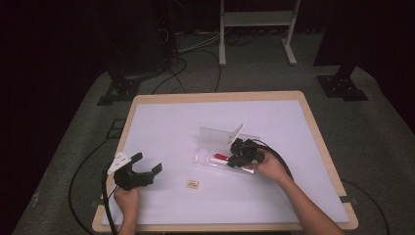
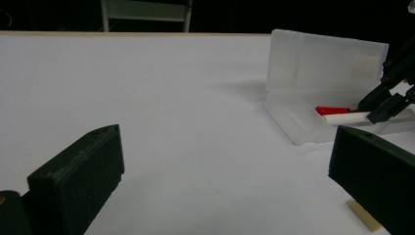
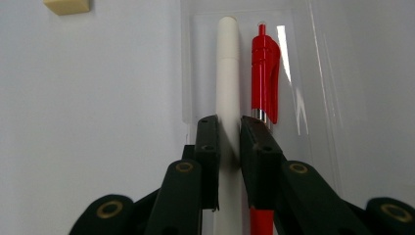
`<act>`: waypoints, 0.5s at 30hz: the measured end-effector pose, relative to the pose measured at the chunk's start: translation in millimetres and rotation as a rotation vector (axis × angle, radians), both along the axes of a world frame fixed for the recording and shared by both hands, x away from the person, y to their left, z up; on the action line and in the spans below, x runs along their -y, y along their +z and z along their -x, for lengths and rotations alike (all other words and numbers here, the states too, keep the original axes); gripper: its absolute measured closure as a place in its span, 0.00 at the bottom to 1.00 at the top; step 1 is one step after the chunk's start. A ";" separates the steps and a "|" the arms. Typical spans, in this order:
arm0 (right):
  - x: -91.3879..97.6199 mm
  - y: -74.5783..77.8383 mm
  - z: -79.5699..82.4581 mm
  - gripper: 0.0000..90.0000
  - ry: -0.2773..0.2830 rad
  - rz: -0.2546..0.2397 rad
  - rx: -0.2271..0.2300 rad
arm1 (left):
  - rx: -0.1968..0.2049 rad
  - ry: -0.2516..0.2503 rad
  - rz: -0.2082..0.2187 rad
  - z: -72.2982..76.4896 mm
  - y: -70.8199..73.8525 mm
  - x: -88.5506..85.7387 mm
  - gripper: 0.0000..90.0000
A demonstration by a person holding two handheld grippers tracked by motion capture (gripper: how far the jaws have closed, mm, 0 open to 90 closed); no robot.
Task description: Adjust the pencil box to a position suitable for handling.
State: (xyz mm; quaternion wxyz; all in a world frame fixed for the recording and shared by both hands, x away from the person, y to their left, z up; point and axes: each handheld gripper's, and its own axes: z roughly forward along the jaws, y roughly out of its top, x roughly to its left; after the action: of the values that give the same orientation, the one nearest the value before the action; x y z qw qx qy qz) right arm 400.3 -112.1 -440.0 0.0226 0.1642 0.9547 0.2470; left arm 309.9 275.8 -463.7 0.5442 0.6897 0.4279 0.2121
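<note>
Jaws of the right gripper (image 3: 229, 147) clamp the white pen (image 3: 228, 73) lying beside a red pen (image 3: 265, 73) in the clear case (image 1: 205, 156) at frame centre, probably lifting or placing it (lid upright). Left gripper (image 1: 147, 164) rests apart, lower left.
</note>
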 end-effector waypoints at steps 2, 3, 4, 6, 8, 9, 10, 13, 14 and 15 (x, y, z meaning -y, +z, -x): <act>0.4 -0.1 -0.1 0.86 0.000 -0.002 -0.005 | 0.000 0.000 0.001 0.0 0.0 0.1 0.00; 0.5 -0.3 0.0 0.86 0.001 -0.003 -0.003 | 0.000 0.000 0.001 0.0 0.0 0.1 0.00; 0.7 -0.4 -0.1 0.86 0.003 -0.003 -0.008 | -0.001 0.001 0.001 -0.1 -0.1 0.2 0.00; 0.8 -0.7 0.1 0.86 0.002 0.000 -0.005 | 0.000 0.001 0.001 -0.2 -0.1 0.2 0.00; 1.5 -1.2 -0.4 0.86 0.004 0.000 -0.008 | 0.000 0.001 0.001 -0.1 -0.1 0.2 0.00; 1.6 -1.5 -0.2 0.86 0.000 0.001 -0.011 | -0.001 0.001 0.000 -0.2 -0.1 0.1 0.00; 1.7 -1.9 -0.5 0.86 0.003 -0.003 -0.014 | -0.001 0.002 0.000 -0.2 -0.1 0.1 0.00; 2.2 -1.9 -0.4 0.85 0.003 -0.005 -0.009 | 0.000 0.002 0.000 -0.2 -0.1 0.1 0.00; 2.9 -1.2 -0.5 0.84 0.004 -0.010 -0.007 | 0.000 0.002 0.000 -0.2 -0.1 0.1 0.00; 3.3 -0.4 -0.3 0.84 -0.002 -0.013 -0.011 | -0.001 0.002 0.000 -0.2 -0.1 0.1 0.00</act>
State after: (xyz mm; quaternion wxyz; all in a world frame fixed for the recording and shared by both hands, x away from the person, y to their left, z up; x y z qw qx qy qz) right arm 400.5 -115.4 -440.4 0.0167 0.1667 0.9530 0.2524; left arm 310.1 275.7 -463.9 0.5439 0.6893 0.4288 0.2123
